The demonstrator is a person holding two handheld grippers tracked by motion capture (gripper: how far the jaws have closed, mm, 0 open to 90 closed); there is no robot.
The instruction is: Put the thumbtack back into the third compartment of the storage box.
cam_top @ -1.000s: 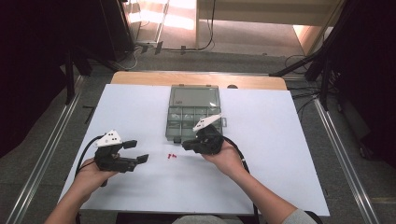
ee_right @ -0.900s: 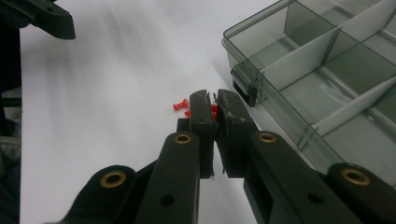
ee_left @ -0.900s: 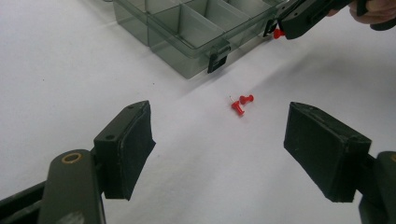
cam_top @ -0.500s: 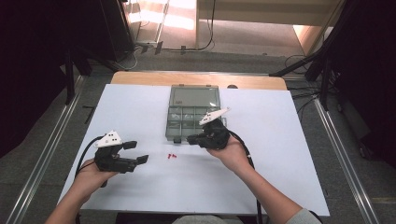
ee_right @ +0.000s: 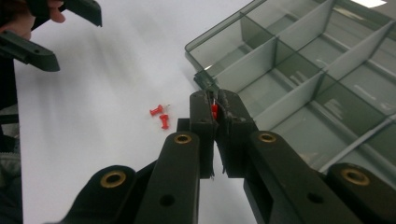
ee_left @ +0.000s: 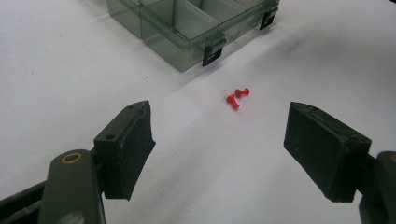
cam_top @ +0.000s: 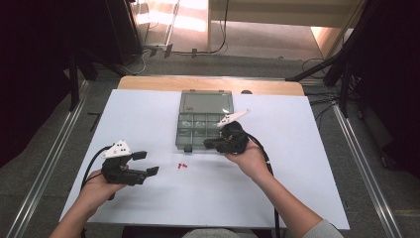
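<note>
Pushpin [ee_right: 214,110], red, one item: I hold it pinched between the closed jaws of my right hand-held gripper [ee_right: 215,108], over the near-left corner of the organiser box [cam_top: 204,125]. Status: picked, not yet deposited.

Change noted: against the frames from a second ago, the right hand-held gripper [cam_top: 216,144] has gone from beside the loose pins on the counter [cam_top: 297,163] up and toward the box's near edge. The left hand-held gripper [cam_top: 146,163] has kept its place at near left. I judge this the carry stage, with the drop into a compartment next.

Pushpins remaining [cam_top: 182,166]: two, red, lying together on the white counter just near of the box, between my two hands.

Left hand-held gripper [ee_left: 219,149]: jaws wide, nothing between them, aimed at the two loose pins [ee_left: 237,97], hovering short of them.

Organiser box: clear grey, lid open and laid back on the far side, divided compartments; those I can see look empty.

View notes:
- Right gripper view: gives the red sliver of the held pin in the jaw seam and the box dividers [ee_right: 299,88] close up. The high view is too coarse to confirm a pin in that grip.
- Left gripper view: gives the two loose pins as separate heads with a metal point, plus the box latch [ee_left: 212,50].
- High view: gives the layout of hands, box and pins together.
</note>
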